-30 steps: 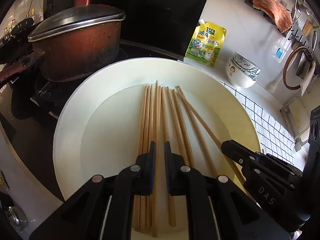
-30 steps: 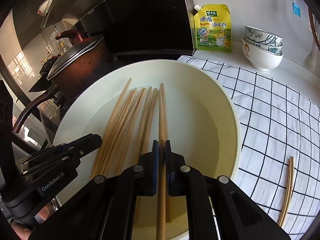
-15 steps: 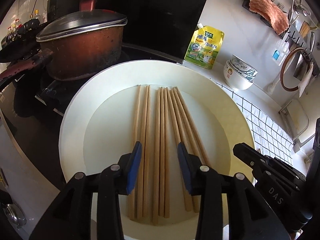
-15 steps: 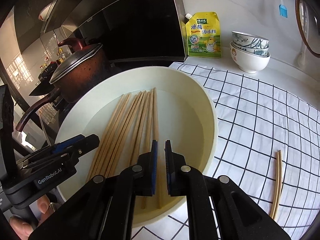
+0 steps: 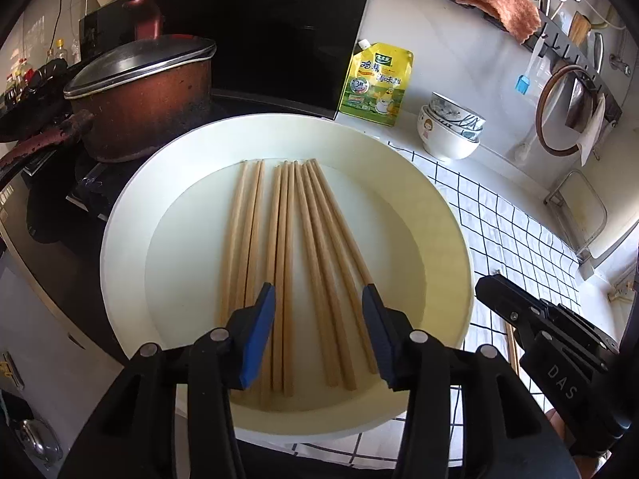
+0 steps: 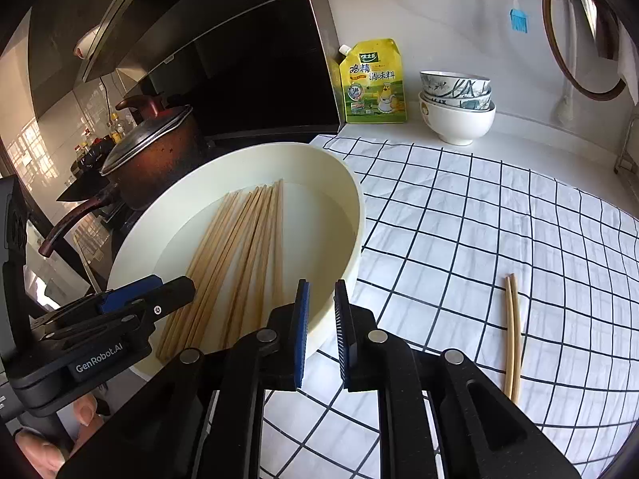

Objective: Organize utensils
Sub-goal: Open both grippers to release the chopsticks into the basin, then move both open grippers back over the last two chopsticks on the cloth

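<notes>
Several wooden chopsticks lie side by side in a wide cream basin. My left gripper hovers over their near ends; its jaws are opening and the pads touch nothing. In the right wrist view the same chopsticks lie in the basin. My right gripper is over the basin's near rim, its jaws opening a little with nothing between them. A pale pair of chopsticks lies on the checked cloth to the right. Each gripper also shows in the other's view: the left gripper and the right gripper.
A lidded brown pot with a long handle stands on the stove behind the basin on the left. A yellow seasoning pouch and stacked bowls stand against the back wall. A wall rack holds a cloth and utensils.
Both grippers let go of the chopsticks they pinched and drew back. The left jaws spread wide. The right gripper slid to the right, off the chopsticks to the basin's rim, and parted slightly.
</notes>
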Tool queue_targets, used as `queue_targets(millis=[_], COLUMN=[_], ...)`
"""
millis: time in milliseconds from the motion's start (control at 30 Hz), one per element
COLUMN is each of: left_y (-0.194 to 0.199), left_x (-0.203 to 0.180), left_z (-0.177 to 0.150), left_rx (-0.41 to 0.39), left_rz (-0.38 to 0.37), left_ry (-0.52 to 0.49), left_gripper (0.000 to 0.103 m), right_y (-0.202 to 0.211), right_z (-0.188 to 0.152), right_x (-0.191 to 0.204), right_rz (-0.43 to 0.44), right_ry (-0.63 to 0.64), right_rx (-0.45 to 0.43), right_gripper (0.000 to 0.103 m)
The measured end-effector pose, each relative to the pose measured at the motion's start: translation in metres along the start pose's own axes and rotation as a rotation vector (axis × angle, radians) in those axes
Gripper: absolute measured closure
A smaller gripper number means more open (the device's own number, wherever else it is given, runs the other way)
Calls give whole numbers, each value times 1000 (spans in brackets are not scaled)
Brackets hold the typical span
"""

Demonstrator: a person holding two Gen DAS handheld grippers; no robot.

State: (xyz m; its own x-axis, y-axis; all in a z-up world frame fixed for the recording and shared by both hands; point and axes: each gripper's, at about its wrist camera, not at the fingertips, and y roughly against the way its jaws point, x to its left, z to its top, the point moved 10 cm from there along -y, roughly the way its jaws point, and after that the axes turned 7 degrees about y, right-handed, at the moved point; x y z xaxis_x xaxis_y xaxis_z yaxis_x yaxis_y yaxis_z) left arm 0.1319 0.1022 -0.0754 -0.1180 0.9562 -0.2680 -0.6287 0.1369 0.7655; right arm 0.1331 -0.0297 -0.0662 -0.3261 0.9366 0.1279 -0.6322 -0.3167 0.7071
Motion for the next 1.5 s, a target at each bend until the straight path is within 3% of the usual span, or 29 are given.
queue_targets(millis=[467, 767, 900, 1500], left_y=[10, 7, 9, -1], left_x=[-51, -92, -104, -148], left_z=[-25, -50, -56, -92], left_rx=[13, 34, 0, 60], left_rz=[-49, -83, -68, -104], left_ry=[-73, -146, -176, -262], left_gripper=[53, 51, 45, 44], right_y=[39, 53, 53, 31], right_z=[-27, -69, -91, -132], right_x=[-54, -106, -120, -134], right_rz=[-78, -162, -209, -211], right_ry=[-64, -125, -114, -121], right_rx=[-30, 7, 39, 127], right_gripper=[84, 83, 82, 80])
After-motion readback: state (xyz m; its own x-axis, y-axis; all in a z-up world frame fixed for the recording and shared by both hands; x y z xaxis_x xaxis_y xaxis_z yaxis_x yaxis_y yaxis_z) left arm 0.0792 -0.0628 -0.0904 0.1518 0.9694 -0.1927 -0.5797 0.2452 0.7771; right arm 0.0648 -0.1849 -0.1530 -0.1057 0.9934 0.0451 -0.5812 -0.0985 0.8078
